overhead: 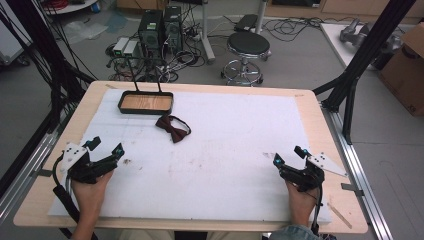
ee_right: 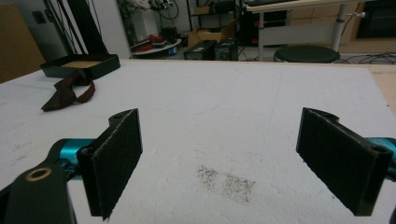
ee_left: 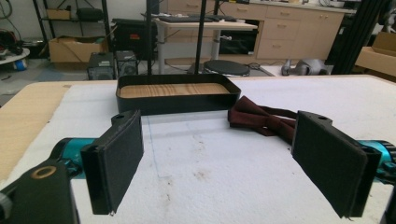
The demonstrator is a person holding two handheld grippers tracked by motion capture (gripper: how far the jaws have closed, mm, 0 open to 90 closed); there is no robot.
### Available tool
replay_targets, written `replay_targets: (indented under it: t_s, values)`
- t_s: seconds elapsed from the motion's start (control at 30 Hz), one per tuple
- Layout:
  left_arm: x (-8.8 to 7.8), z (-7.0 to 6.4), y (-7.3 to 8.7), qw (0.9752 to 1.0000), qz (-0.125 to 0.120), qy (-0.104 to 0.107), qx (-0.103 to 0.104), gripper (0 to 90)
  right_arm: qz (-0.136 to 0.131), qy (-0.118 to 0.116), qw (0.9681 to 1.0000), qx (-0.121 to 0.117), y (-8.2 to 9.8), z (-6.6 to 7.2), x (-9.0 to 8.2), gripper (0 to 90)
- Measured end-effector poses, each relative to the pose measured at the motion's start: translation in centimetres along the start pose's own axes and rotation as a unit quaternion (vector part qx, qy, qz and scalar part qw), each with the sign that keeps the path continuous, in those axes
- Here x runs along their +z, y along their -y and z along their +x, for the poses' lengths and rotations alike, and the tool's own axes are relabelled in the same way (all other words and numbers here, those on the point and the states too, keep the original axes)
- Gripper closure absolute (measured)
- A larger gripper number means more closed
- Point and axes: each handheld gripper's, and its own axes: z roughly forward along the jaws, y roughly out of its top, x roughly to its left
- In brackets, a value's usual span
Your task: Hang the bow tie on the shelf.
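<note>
A dark red bow tie (overhead: 173,127) lies on the white mat (overhead: 220,150) just in front of a shallow black tray (overhead: 146,103) with a wooden floor. My left gripper (overhead: 106,147) rests low at the mat's left side, jaws wide open and empty. From the left gripper view, the bow tie (ee_left: 261,120) and tray (ee_left: 177,95) lie ahead, beyond the black pads (ee_left: 122,158). My right gripper (overhead: 289,155) rests at the mat's right side, open too, with bare mat between its pads (ee_right: 343,161). It sees the bow tie (ee_right: 67,91) far off to its left.
The wooden table edge (overhead: 320,115) frames the mat. Black frame posts (overhead: 370,45) rise at both sides. Behind the table stand a stool (overhead: 247,47), computer boxes (overhead: 160,27) and loose cables on the floor. Small dark stains (ee_right: 229,182) mark the mat.
</note>
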Motion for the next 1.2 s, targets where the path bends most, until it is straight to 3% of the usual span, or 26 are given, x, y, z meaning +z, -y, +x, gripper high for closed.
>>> replay_targets:
  t_s: [0.93, 1.2]
  values:
    - [0.2, -0.1, 0.2, 1.0000, 0.008, -0.002, 0.001, 18.1, 0.003, -0.002, 1.0000, -0.001, 0.0, 0.0, 0.1, 13.4]
    - [1.5, -0.8, -0.6, 0.9998, 0.016, 0.007, -0.008, 19.1, 0.002, -0.002, 1.0000, -0.001, 0.0, 0.0, 0.1, 13.4]
